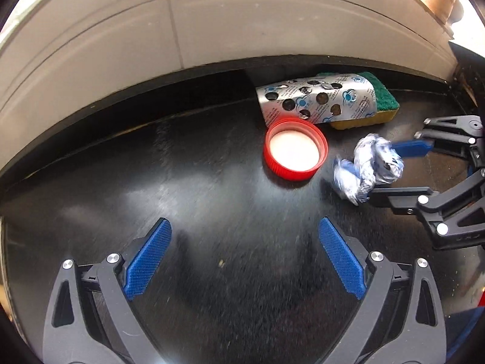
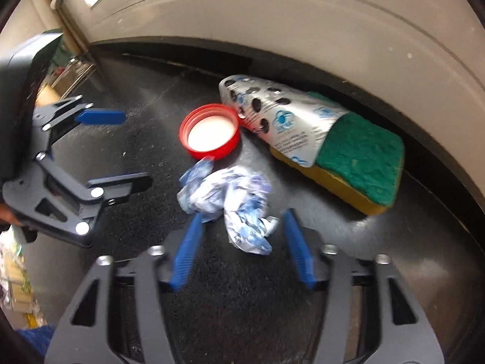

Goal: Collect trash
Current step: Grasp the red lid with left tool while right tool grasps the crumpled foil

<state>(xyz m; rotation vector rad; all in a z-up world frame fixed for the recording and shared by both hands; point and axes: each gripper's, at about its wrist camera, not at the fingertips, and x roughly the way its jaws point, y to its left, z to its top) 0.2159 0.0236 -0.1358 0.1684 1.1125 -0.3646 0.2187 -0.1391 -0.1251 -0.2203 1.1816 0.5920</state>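
A crumpled blue-and-white wrapper (image 2: 230,203) lies on the black counter, between the tips of my open right gripper (image 2: 242,215); the pads are apart from it. In the left wrist view the wrapper (image 1: 368,166) sits between the right gripper's fingers (image 1: 415,148). A red bottle cap (image 1: 295,149) lies upside down just beyond it, also in the right wrist view (image 2: 210,132). An empty silver pill blister pack (image 1: 315,100) leans on a green-and-yellow sponge (image 2: 360,163). My left gripper (image 1: 244,227) is open and empty, short of the cap.
A white tiled wall (image 1: 212,24) runs along the back of the black counter (image 1: 197,182). The sponge (image 1: 385,100) lies against that back edge. Cluttered shelving (image 2: 69,69) shows at the far left of the right wrist view.
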